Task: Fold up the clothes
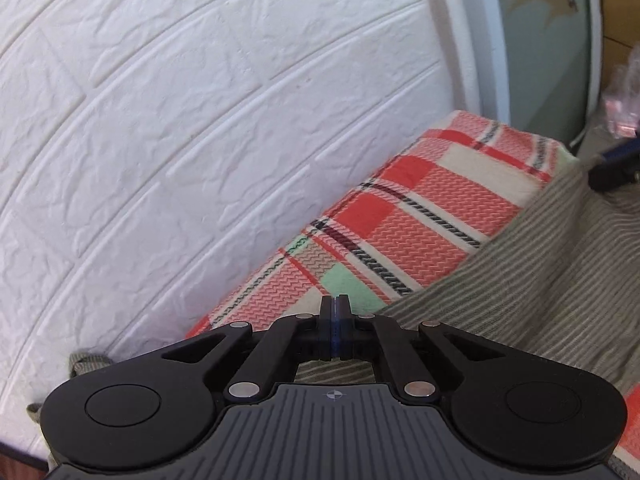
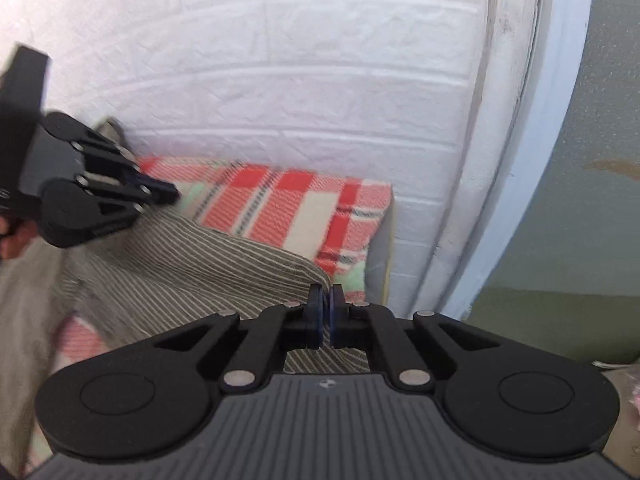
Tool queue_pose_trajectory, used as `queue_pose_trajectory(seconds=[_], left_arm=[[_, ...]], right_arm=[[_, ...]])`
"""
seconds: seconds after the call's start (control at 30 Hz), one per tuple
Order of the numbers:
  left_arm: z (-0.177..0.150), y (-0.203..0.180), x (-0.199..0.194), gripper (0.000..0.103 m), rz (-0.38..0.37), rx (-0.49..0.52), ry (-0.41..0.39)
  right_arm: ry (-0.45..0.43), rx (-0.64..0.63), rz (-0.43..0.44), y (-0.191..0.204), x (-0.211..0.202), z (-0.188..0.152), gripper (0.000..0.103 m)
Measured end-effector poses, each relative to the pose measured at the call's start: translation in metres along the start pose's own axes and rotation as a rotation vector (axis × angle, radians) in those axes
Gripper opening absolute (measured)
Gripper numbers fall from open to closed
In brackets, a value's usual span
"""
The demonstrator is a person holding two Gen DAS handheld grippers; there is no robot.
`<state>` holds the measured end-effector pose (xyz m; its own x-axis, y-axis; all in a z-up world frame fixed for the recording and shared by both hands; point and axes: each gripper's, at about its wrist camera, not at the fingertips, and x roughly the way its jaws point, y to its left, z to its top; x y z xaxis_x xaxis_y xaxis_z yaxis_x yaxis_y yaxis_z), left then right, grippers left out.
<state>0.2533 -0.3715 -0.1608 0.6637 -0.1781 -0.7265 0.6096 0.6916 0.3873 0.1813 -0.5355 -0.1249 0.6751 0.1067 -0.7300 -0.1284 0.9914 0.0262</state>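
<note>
Right gripper (image 2: pixel 325 312): jaws closed, pads all but meeting at the near corner of the striped garment (image 2: pixel 192 264); the corner's edge runs right up to the pads, though whether cloth is actually pinched between them cannot be told from this angle.
Left gripper (image 1: pixel 335 320): jaws shut, pads together, with striped cloth lying just beneath and to the right; no cloth is visible between the pads, so a grip cannot be confirmed.
Key relation: the garment's far edge stretches between the two grippers, the left one seen at the far left of the right wrist view, both poised along that same edge; the right jaws sit nearer its free corner.
Long axis: the edge runs roughly side to side, parallel to the wall (image 1: pixel 160 120).
Garment: grey-beige with fine dark stripes, soft and rumpled, spread loosely over the plaid blanket (image 1: pixel 400 208) rather than lying flat.
Bed: the red, cream and mint plaid covers a mattress pushed against the white brick-pattern wall.
Likely next step: judging by the paired positions, the edge would be lifted and carried over to make a fold.
</note>
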Motion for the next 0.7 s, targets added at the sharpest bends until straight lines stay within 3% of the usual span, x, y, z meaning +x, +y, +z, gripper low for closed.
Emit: queue_pose_trajectory(seconds=[0.03,0.07,0.1,0.13,0.17,0.2,0.3,0.43,0.57,0.7], left_arm=[[0.0,0.002,0.0,0.014,0.008,-0.021,0.001],[0.0,0.008,-0.005,0.028,-0.003,-0.049,-0.008],[-0.001,0.013,-0.009,0.032,-0.014,-0.078,-0.016],[-0.002,0.022,-0.015,0.045,-0.029,-0.106,-0.026],[-0.003,0.03,-0.021,0.05,-0.044,-0.13,-0.034],[-0.003,0.039,-0.028,0.053,-0.059,-0.156,-0.034],[-0.009,0.061,-0.045,0.055,-0.124,-0.27,-0.007],[-0.03,0.065,-0.064,0.055,-0.222,-0.399,0.028],[-0.052,0.039,-0.082,0.055,-0.223,-0.295,0.056],[-0.077,0.017,-0.104,0.055,-0.295,-0.227,0.06]], right_arm=[[0.013,-0.002,-0.021,0.004,0.004,0.0,0.003],[0.012,-0.013,-0.037,0.008,0.005,-0.001,0.003],[0.012,-0.024,-0.053,0.013,0.006,-0.002,0.004],[0.009,-0.036,-0.063,0.016,0.004,-0.002,0.007],[0.003,-0.049,-0.067,0.017,0.0,-0.002,0.009],[-0.007,-0.053,-0.072,0.016,-0.007,-0.003,0.019],[-0.076,-0.007,-0.1,0.011,-0.037,-0.004,0.047],[-0.158,0.097,-0.006,0.015,-0.072,-0.008,0.048],[-0.125,0.041,0.073,0.046,-0.084,-0.023,0.047],[-0.078,-0.091,0.092,0.081,-0.085,-0.045,0.048]])
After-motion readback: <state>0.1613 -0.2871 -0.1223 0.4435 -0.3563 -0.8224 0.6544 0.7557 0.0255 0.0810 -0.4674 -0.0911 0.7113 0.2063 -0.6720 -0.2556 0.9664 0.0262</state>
